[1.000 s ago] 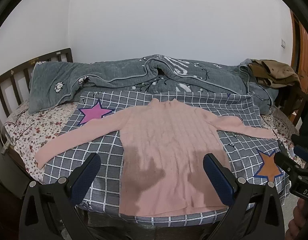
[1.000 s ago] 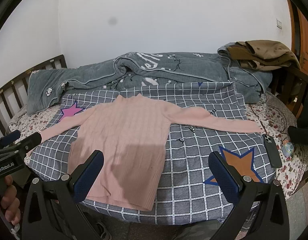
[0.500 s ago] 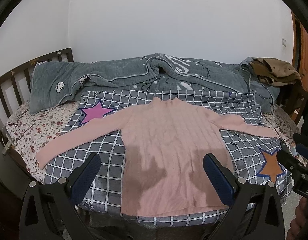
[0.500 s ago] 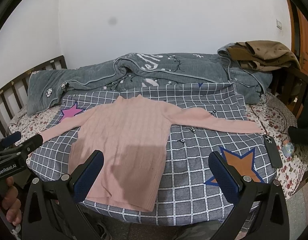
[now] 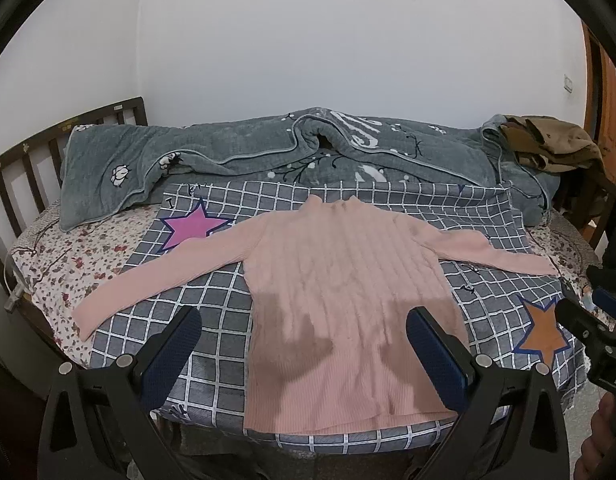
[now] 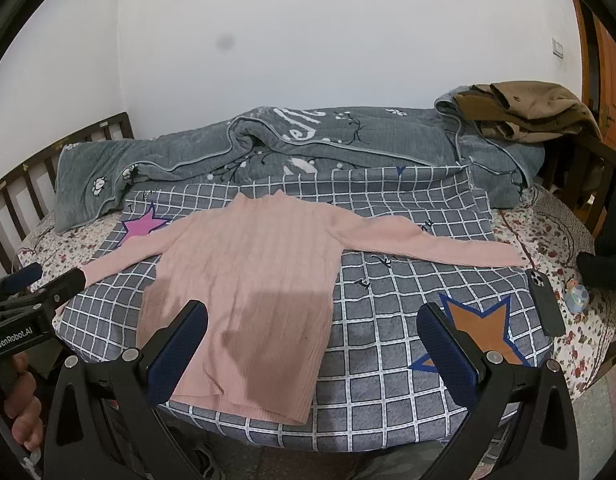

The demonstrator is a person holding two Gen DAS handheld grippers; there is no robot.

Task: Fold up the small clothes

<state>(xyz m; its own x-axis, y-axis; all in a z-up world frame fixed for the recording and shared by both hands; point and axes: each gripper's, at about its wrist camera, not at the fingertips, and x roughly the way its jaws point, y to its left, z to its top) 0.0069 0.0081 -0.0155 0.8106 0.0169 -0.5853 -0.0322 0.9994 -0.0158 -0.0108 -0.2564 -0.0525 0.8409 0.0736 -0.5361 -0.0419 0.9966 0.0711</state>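
Grippers (image 5: 302,344) (image 6: 311,340) agape above sweater (image 5: 339,300)

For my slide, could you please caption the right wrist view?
Open right hand-held gripper above a pink sweater spread flat on a checked blanket, phone alongside.

A pink sweater (image 5: 339,300) lies flat, sleeves spread, on a checked sheet (image 5: 212,304) over the bed. The left gripper (image 5: 302,340) hovers above its hem, jaws wide apart. A grey quilt (image 5: 236,160) lies behind; brown clothing (image 5: 551,142), perhaps a coat, sits far right.
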